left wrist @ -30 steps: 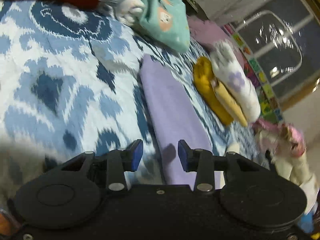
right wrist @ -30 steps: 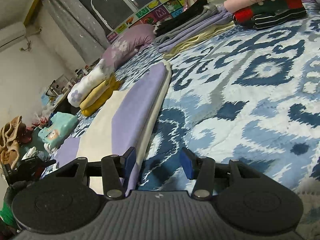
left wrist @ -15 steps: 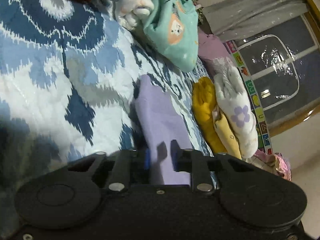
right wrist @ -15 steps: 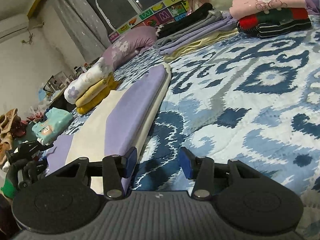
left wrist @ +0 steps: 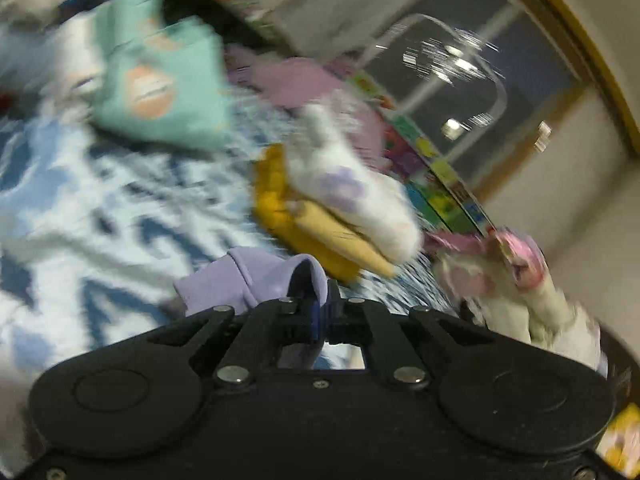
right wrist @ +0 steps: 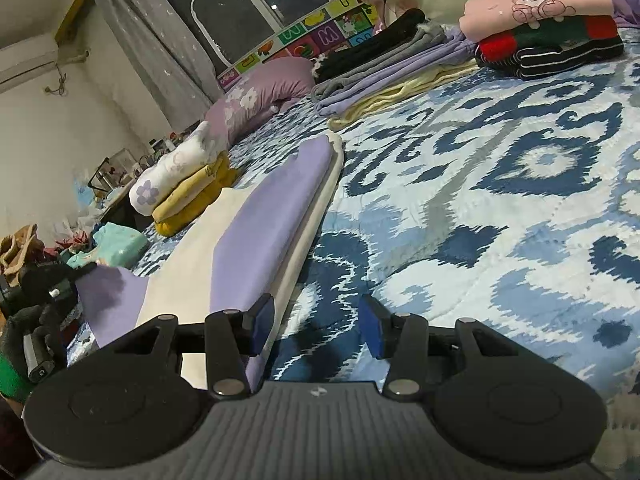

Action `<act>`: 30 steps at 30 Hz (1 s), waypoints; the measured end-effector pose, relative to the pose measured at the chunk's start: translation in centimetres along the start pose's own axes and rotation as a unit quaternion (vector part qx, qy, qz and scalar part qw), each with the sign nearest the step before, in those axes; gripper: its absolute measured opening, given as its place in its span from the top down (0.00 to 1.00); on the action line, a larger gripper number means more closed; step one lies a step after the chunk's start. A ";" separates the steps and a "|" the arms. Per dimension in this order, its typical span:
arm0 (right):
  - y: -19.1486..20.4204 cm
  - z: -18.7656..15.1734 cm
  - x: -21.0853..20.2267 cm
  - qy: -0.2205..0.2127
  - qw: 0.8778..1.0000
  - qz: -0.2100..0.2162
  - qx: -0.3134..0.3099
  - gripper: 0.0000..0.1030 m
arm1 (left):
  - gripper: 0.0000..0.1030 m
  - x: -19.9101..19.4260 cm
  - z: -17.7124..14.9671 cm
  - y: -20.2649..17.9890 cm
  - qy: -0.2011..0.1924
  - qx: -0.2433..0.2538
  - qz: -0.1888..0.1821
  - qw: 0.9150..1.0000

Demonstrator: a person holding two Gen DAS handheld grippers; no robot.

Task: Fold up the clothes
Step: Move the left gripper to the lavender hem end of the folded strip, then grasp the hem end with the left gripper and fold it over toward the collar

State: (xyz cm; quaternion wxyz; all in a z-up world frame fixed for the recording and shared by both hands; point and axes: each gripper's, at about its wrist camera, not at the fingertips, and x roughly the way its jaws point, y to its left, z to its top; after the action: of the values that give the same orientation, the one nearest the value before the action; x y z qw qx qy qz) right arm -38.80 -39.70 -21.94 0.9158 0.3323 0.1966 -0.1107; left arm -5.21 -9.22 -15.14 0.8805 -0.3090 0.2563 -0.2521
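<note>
- Left wrist view: my left gripper (left wrist: 322, 314) is pinched on a raised corner of the lilac garment (left wrist: 256, 284).
- Right wrist view: my right gripper (right wrist: 316, 330) is spread, empty; the garment's (right wrist: 276, 216) long axis runs away forward-left on the blue patterned bedspread (right wrist: 500, 208), its near end just beside my left finger (right wrist: 262, 322).

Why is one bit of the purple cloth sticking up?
The left gripper is shut on an end of the long lilac cloth, lifting it off the blue patterned bedspread. Nothing else looks odd.
</note>
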 end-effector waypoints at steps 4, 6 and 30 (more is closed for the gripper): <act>-0.2 0.3 -0.3 -0.005 1.000 0.005 0.009 0.54 | 1.00 0.2 -1.3 -4.2 0.006 0.060 -0.029 0.998; -0.2 0.5 -0.5 -0.009 1.000 0.010 0.014 0.53 | 1.00 0.4 -2.1 -6.3 0.009 0.088 -0.042 0.995; -1.8 2.1 -1.3 -0.033 0.989 0.106 0.100 0.53 | 1.00 2.9 -20.6 -21.3 0.140 0.431 -0.147 0.879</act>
State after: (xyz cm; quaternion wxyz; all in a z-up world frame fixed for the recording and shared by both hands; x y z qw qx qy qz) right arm -39.96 -42.34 -20.99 0.8904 0.4376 0.1178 -0.0435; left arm -21.62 -34.06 -15.59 0.8342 0.1052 0.1950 -0.5051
